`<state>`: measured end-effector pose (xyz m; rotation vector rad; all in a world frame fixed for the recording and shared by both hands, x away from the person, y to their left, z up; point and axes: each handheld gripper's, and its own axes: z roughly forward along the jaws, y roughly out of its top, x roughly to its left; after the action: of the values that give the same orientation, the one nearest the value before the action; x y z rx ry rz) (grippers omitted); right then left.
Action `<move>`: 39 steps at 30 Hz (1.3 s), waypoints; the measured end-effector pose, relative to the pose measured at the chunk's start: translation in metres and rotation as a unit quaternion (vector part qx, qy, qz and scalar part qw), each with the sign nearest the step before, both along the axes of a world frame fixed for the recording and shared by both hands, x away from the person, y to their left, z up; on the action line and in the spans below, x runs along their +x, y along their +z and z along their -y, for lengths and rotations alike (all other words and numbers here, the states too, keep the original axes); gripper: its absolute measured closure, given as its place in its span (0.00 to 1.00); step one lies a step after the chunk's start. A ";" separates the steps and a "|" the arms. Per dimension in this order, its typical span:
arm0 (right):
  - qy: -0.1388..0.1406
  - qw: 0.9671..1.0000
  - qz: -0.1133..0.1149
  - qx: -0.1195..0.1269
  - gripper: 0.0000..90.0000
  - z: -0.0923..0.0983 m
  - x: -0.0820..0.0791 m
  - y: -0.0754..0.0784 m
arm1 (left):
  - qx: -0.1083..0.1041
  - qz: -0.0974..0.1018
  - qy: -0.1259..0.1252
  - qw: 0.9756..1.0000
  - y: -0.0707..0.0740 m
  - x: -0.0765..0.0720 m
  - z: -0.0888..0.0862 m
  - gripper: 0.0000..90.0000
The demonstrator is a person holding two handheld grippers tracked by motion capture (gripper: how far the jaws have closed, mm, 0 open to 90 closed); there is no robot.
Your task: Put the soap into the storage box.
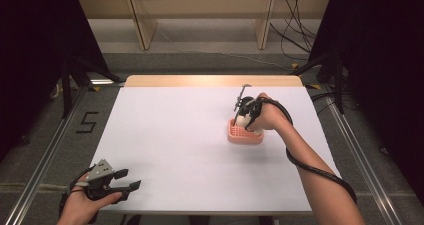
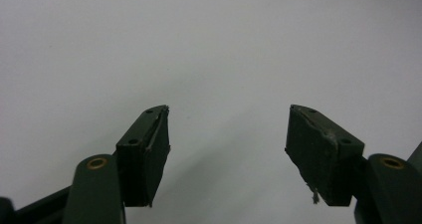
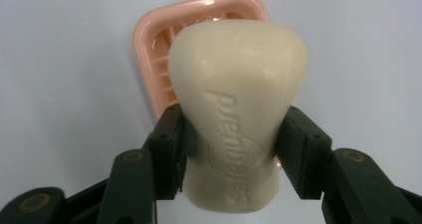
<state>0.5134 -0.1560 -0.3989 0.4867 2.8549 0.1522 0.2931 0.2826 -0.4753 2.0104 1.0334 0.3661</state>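
Observation:
A cream bar of soap (image 3: 238,104) with raised lettering is clamped at its narrow waist by my right gripper (image 3: 230,152), which is shut on it. Right behind the bar sits a pink slatted soap dish (image 3: 161,40). From above, the soap (image 1: 244,120) hangs over the dish (image 1: 244,135) at the table's right of centre, with the right gripper (image 1: 245,114) pointing down into it. My left gripper (image 1: 129,181) rests near the front left corner, jaws wide apart. Between its pads (image 2: 149,149) I see just white tabletop.
The table (image 1: 175,135) is white with a wooden strip at its far edge. Dark curtains and metal frame legs flank it. Cables lie on the floor at the back right. A cable runs along the person's right forearm (image 1: 320,177).

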 end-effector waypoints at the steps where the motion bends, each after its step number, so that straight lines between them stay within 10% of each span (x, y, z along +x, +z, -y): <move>1: -0.010 1.000 0.001 -0.003 0.56 -0.002 -0.002 0.000 | 0.002 -0.002 -0.003 1.000 0.001 0.000 -0.001 0.37; 39: -0.005 1.000 0.000 -0.008 0.56 -0.003 0.001 -0.016 | 0.002 -0.001 -0.004 1.000 0.000 0.000 -0.001 0.37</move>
<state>0.5148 -0.1525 -0.4149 0.4978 2.8510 0.1281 0.2932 0.2831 -0.4748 2.0175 1.0276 0.3618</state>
